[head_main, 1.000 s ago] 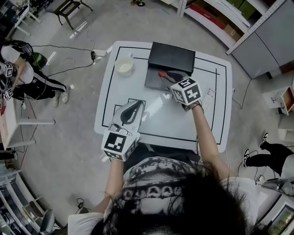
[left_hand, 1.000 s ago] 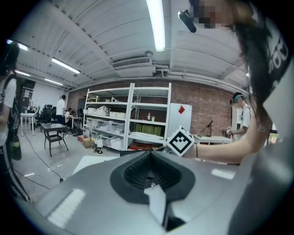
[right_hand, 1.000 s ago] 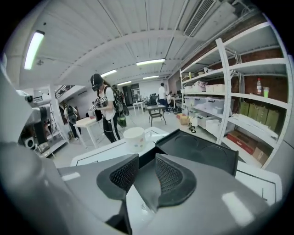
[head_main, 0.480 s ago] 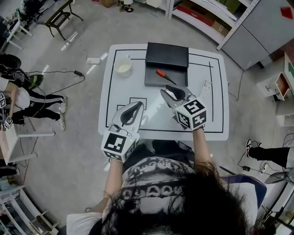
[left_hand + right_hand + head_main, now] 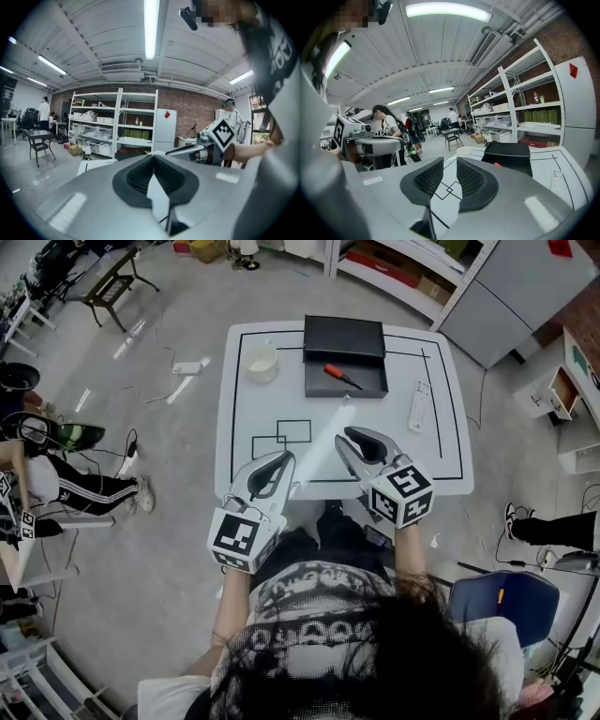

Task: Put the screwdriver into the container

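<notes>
2 grippers are now pulled back to the near edge of the table (image 5: pixel 251 409), whereas 1 second ago the right gripper (image 5: pixel 350 435) was out over the container (image 5: pixel 343 337). The drop looks done: the screwdriver (image 5: pixel 343 378) lies in the container's open tray, red handle to the left, well apart from both tools. The right gripper's jaws are closing on nothing, with only bare table showing in the gap, and the left gripper (image 5: pixel 285 458) has its pads together and empty, so I'd call the task complete.

Shirt (image 5: pixel 309 622) — black-and-white pattern, short sleeves.
</notes>
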Motion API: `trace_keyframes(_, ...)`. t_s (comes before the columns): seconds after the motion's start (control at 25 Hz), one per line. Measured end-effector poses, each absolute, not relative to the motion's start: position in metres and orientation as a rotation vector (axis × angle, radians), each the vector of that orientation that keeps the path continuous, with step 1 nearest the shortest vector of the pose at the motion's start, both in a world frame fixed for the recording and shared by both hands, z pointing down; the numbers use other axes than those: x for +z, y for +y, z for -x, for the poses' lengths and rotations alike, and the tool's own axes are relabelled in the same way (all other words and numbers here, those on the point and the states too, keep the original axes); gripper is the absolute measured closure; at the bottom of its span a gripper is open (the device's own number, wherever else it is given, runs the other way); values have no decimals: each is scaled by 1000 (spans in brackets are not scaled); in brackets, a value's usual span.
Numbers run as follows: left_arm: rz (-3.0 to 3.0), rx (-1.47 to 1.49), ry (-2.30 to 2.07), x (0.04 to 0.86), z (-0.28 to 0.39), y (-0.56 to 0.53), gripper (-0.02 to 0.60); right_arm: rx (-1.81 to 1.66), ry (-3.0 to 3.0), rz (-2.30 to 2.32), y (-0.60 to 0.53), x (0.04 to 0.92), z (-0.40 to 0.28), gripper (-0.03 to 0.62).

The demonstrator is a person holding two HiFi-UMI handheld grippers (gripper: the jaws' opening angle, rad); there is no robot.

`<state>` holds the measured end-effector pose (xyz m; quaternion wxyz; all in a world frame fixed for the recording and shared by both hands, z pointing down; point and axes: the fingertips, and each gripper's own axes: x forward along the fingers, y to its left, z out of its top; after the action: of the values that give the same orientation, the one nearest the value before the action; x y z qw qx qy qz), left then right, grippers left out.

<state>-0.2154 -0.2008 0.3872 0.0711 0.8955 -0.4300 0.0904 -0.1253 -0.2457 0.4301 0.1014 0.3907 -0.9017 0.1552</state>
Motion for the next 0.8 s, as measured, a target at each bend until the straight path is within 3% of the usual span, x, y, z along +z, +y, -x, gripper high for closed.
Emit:
trace_keyframes(0.36, -2720, 240, -1212, 387, 243, -146, 581, 433, -2660, -1223, -180, 411, 155, 511)
trace_keyframes(0.8, -2740, 180, -1151, 384, 230, -117, 581, 387, -2629, -1251, -144, 400, 148, 522)
